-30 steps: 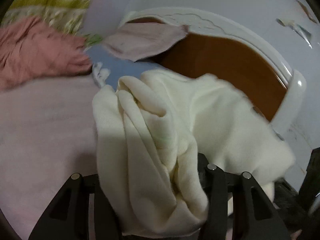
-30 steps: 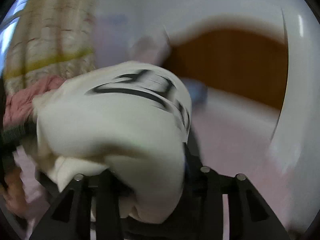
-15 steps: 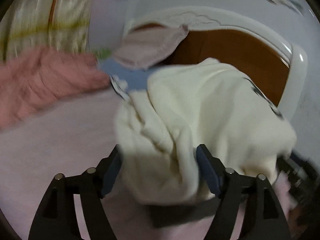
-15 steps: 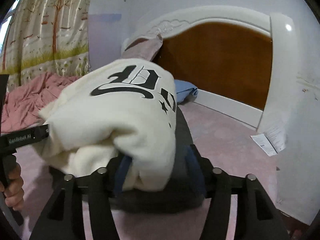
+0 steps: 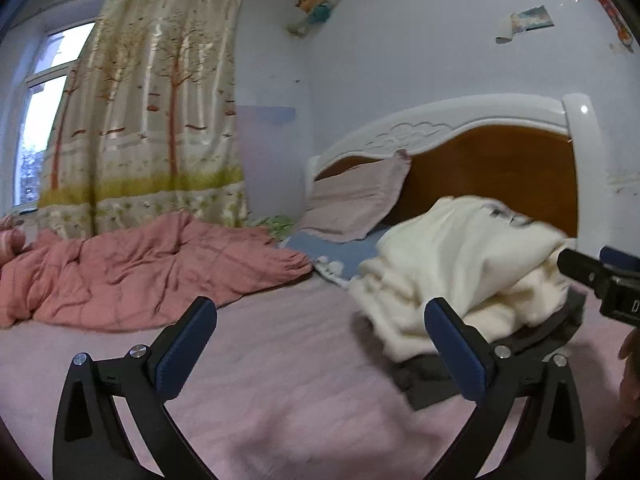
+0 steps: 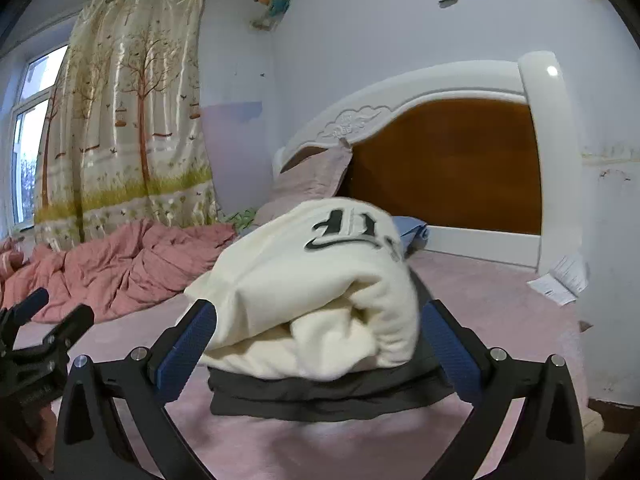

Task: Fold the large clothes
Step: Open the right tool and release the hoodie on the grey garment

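Both jaws opening, left gripper (image 5: 320, 344) empty, right gripper (image 6: 316, 344) straddling but not pinching the folded cream sweatshirt (image 6: 320, 280) stacked on dark garment (image 6: 328, 392) at bed (image 6: 480, 300) centre, 12 o'clock; a pad snagging on withdrawal could topple the loose fold.

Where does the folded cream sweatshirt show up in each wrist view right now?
Left wrist: cream sweatshirt at right of centre, on dark clothing, beyond the right finger.
Right wrist: cream sweatshirt at centre, just ahead of the open fingers.
Shared landmark: the brown headboard behind it.
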`<state>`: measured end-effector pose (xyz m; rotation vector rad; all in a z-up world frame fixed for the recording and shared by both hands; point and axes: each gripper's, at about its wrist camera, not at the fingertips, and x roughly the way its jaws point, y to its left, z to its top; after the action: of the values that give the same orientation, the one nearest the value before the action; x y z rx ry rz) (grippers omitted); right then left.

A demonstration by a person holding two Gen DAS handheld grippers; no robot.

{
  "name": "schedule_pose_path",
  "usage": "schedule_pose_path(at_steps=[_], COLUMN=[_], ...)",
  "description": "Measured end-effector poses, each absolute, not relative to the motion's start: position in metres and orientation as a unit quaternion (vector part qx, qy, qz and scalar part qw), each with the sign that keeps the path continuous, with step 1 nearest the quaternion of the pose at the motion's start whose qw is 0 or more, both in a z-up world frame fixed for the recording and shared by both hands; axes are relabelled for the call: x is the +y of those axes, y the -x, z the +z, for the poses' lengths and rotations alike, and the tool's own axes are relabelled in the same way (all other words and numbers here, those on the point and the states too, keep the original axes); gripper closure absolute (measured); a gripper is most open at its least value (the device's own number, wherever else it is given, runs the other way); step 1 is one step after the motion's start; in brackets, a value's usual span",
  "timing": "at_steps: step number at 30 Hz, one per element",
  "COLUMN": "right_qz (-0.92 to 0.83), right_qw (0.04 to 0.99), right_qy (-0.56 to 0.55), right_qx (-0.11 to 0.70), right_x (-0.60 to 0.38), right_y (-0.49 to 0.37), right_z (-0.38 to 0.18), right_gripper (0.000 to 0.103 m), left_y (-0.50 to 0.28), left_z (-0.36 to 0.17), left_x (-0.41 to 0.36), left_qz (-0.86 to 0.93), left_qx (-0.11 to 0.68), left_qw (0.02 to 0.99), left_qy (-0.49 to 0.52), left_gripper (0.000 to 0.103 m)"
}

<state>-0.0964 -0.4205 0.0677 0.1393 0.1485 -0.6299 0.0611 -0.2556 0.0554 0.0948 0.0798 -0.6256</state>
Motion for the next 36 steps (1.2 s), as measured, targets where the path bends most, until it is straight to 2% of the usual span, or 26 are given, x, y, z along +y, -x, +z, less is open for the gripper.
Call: schedule_pose_path(at_steps=[6,23,36], right_qz=[-0.318,-0.325,-0.323], right_qw=[0.938,0.938,0.939], right_qy=[-0.031,-0.024,-0.016], right_qx=[0.132,0.118,0.115], right_x=[-0.415,-0.410,-0.413], right_y=[0.066,0.075,0.072], right_z=[0.024,0.023,0.026], right_gripper=[0.000,0.000,0.000], left_y=[-0.054,-0.042,-0.045], left_z=[0.040,0.040,0.043], left_x=[-0.247,-0.245,-0.241], left_qz=[-0.295,-0.285,-0.281], left_qx=[0.016,-0.013,-0.008], left_qw=[0.955,0.958,0.959], left_qy=[-0.036,-0.039,-0.033], left_gripper=[0.000,0.000,0.000])
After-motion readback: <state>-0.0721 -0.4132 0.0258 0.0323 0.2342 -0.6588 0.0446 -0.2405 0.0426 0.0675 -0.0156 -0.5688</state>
